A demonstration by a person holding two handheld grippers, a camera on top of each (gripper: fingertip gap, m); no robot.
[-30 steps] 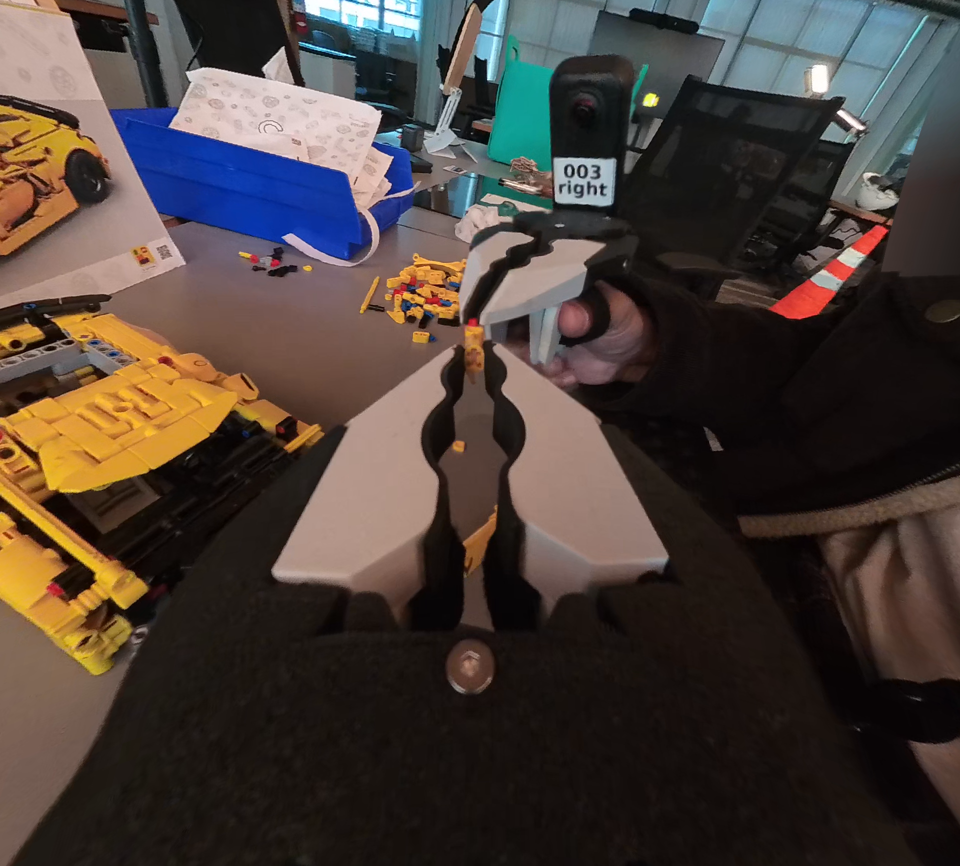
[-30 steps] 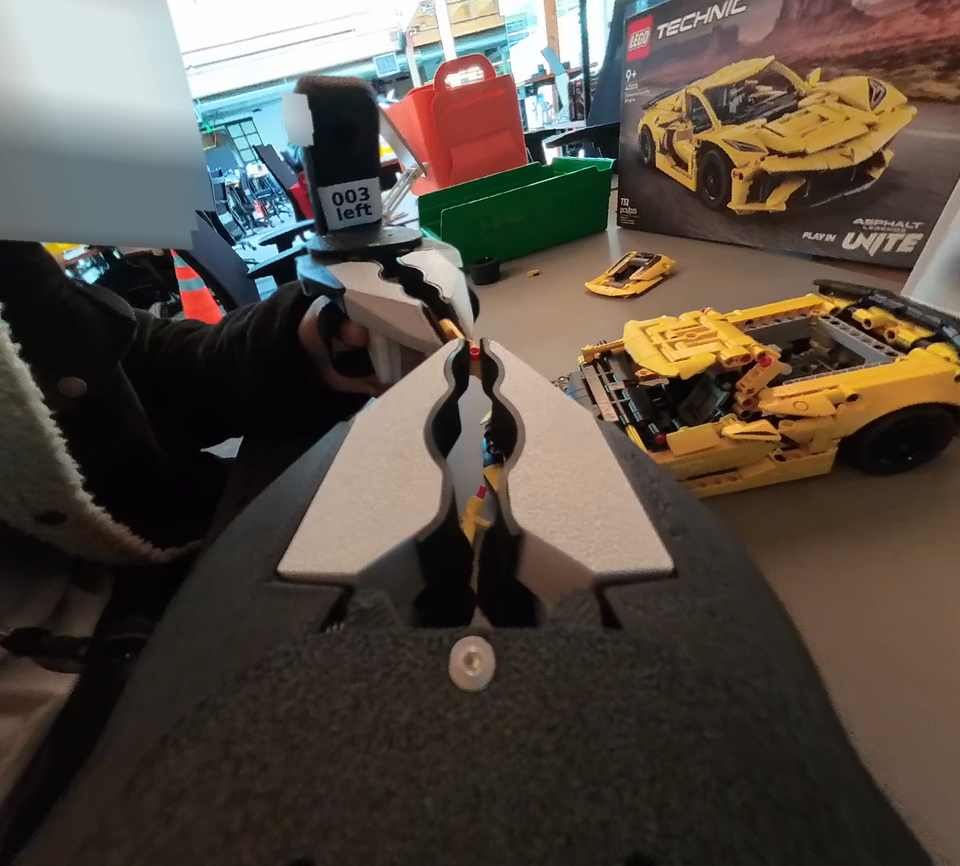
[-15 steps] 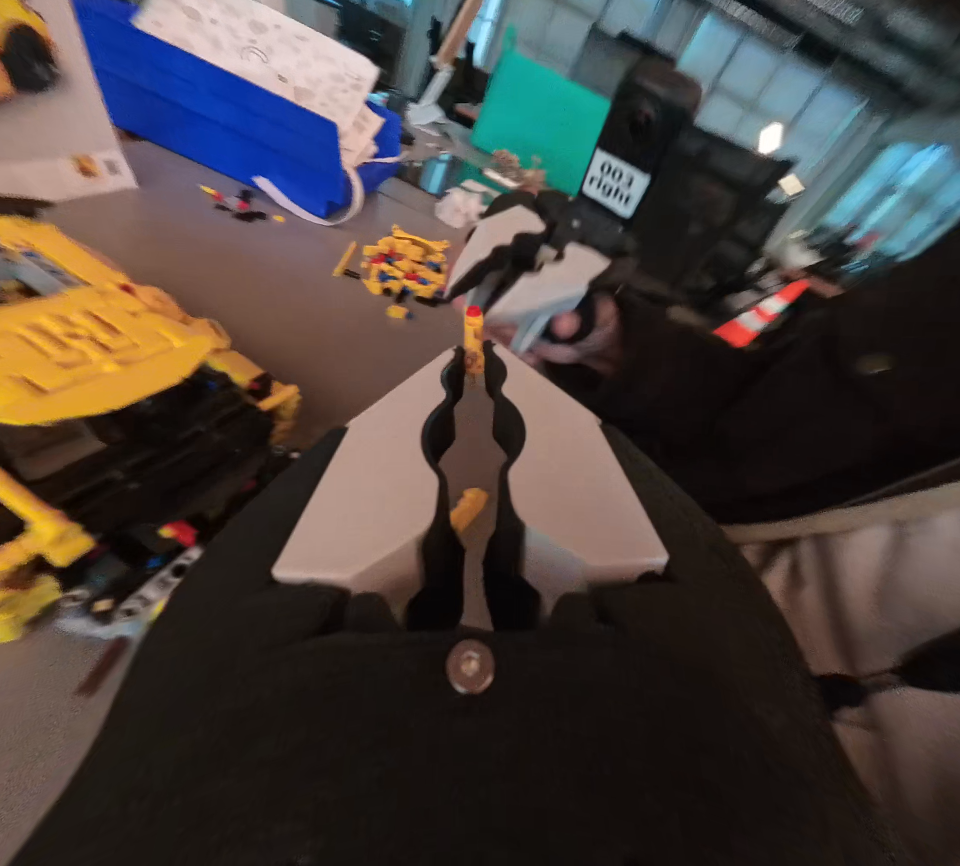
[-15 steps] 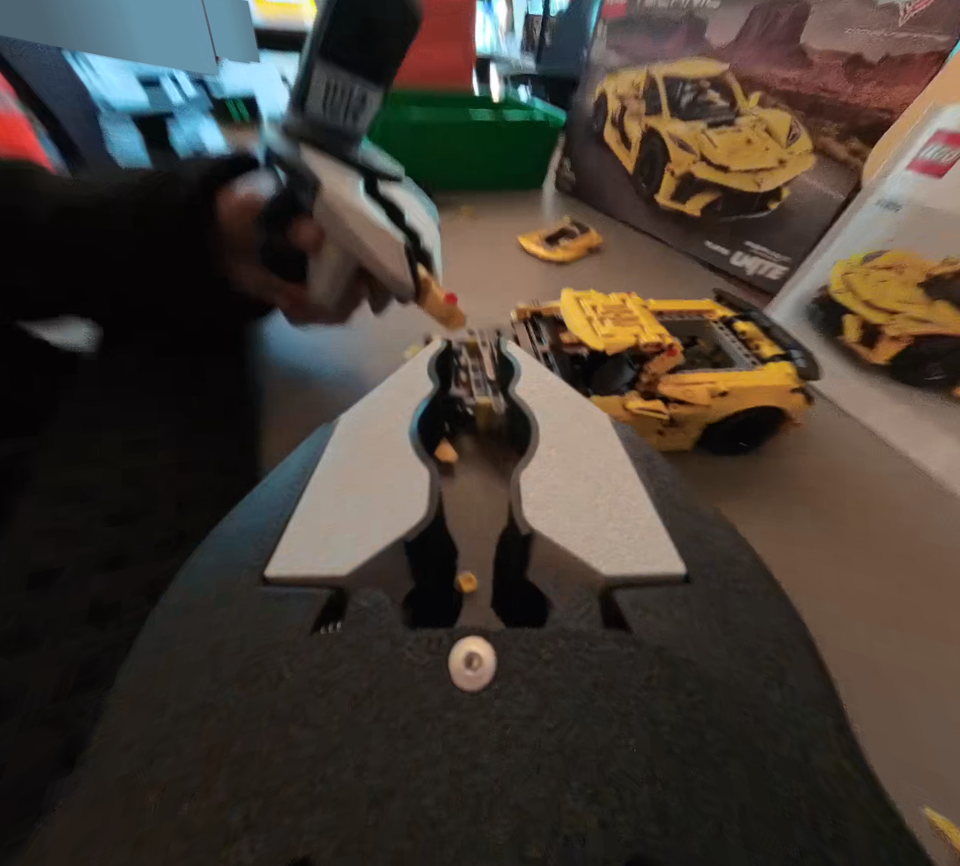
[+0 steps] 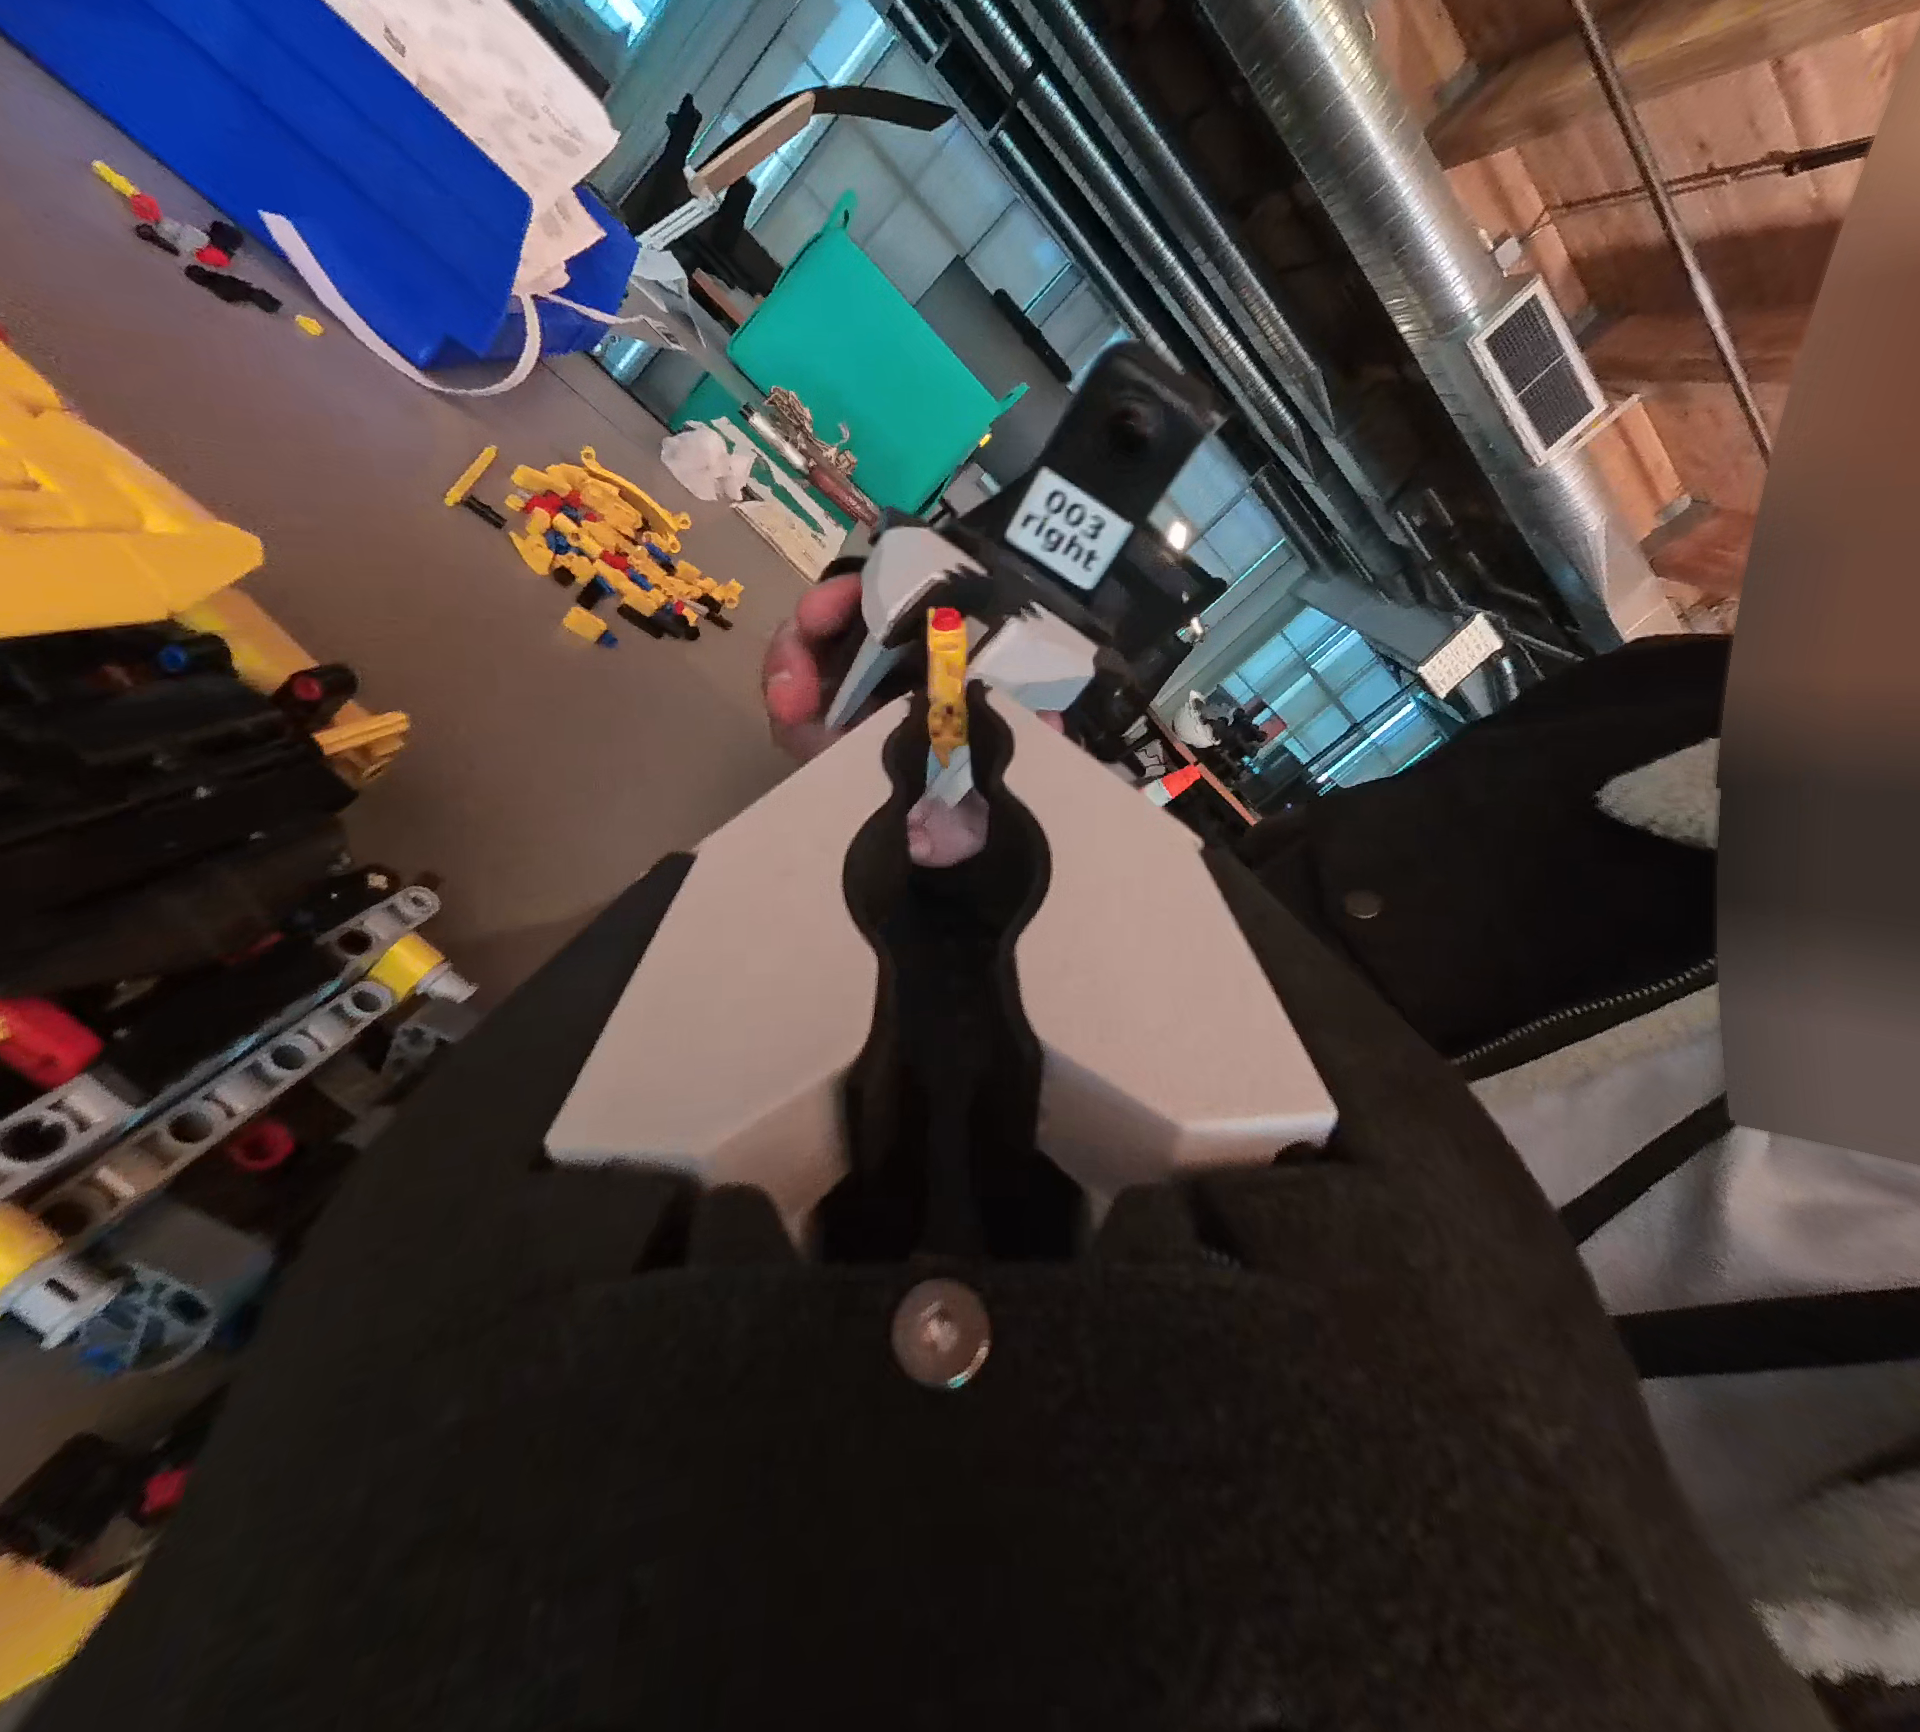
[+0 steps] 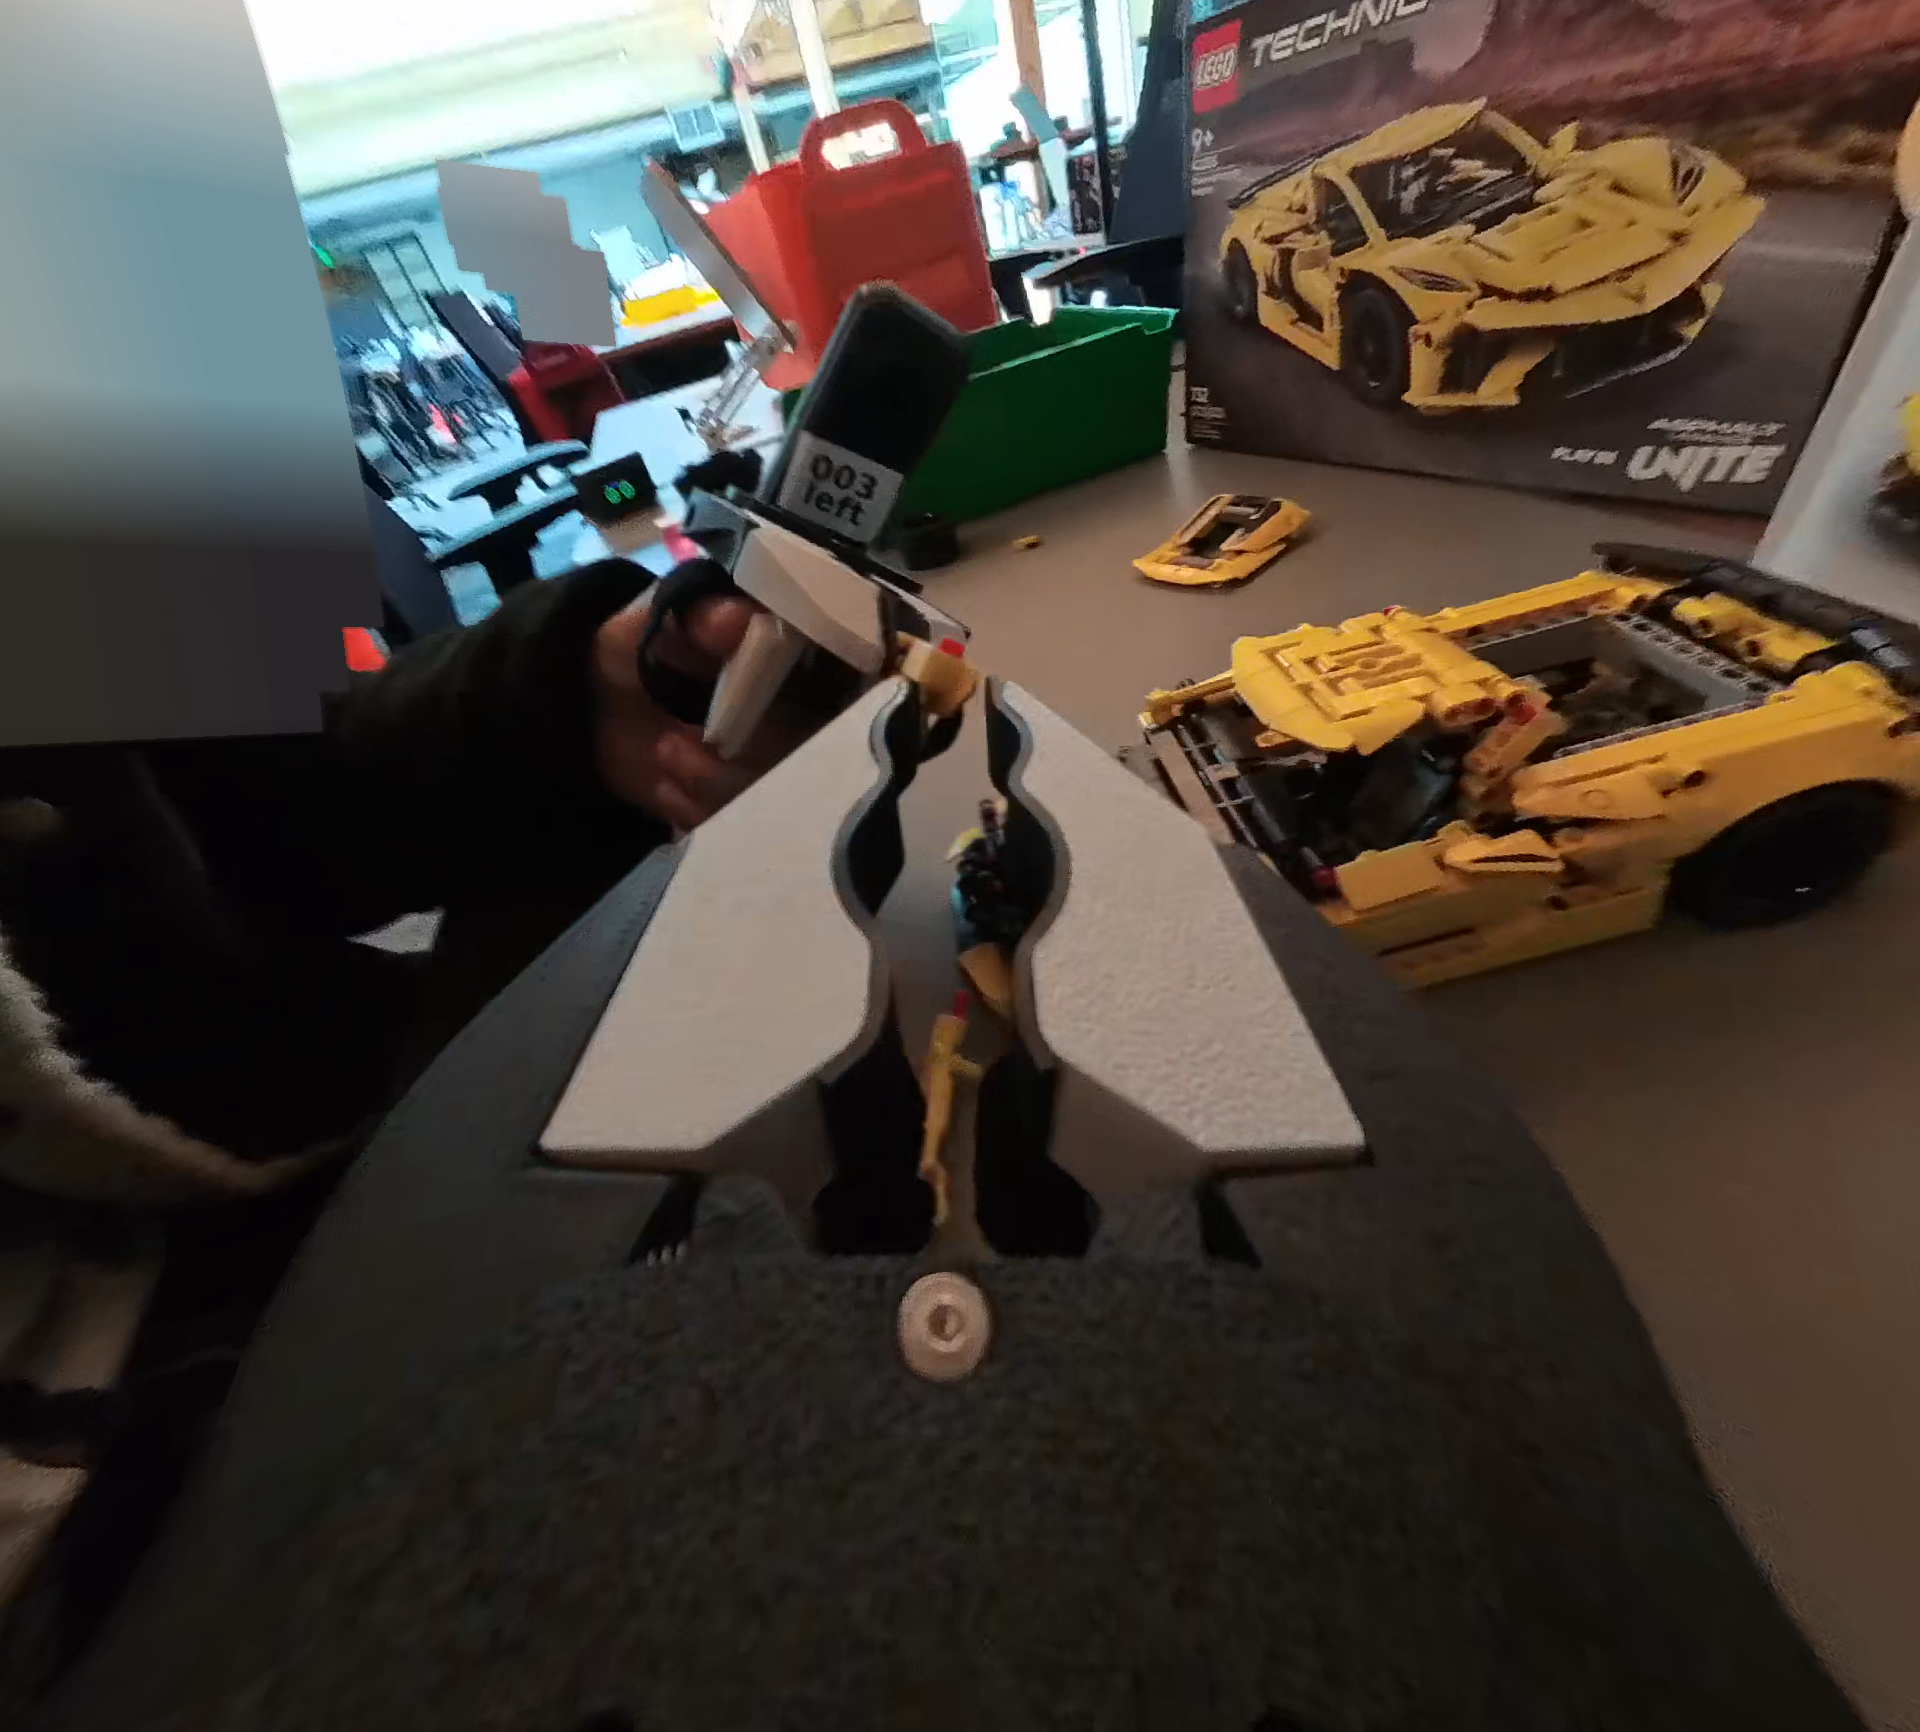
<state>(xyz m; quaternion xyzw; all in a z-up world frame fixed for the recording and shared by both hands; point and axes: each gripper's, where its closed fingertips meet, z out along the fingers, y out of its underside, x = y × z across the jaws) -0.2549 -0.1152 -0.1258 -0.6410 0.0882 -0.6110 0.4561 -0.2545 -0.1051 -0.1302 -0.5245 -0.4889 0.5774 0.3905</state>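
Note:
My left gripper (image 5: pixel 948 718) is shut on a small yellow brick piece (image 5: pixel 945 685) with a red tip, held in the air above the table. The right gripper (image 5: pixel 982 633) faces it just beyond, its fingers to either side of the red tip. In the right wrist view my right gripper (image 6: pixel 951 706) is narrowly open, its tips right at the yellow piece (image 6: pixel 938 672) that the left gripper (image 6: pixel 930 643) holds. A partly built yellow toy car (image 6: pixel 1507 747) stands on the table to the right; it also shows at the left edge of the left wrist view (image 5: pixel 104 539).
A pile of loose bricks (image 5: pixel 613 539) and a blue bin (image 5: pixel 260 93) with paper lie on the grey table (image 6: pixel 1714 1163). A green bin (image 6: pixel 1039 425), a small yellow panel assembly (image 6: pixel 1221 529) and the car's picture box (image 6: pixel 1507 228) stand behind. My left and right fingertips are right by each other.
The right gripper let go of the yellow piece, drew back, then came close to it again, still open. The left gripper kept hold and tilted, so its view is rolled.

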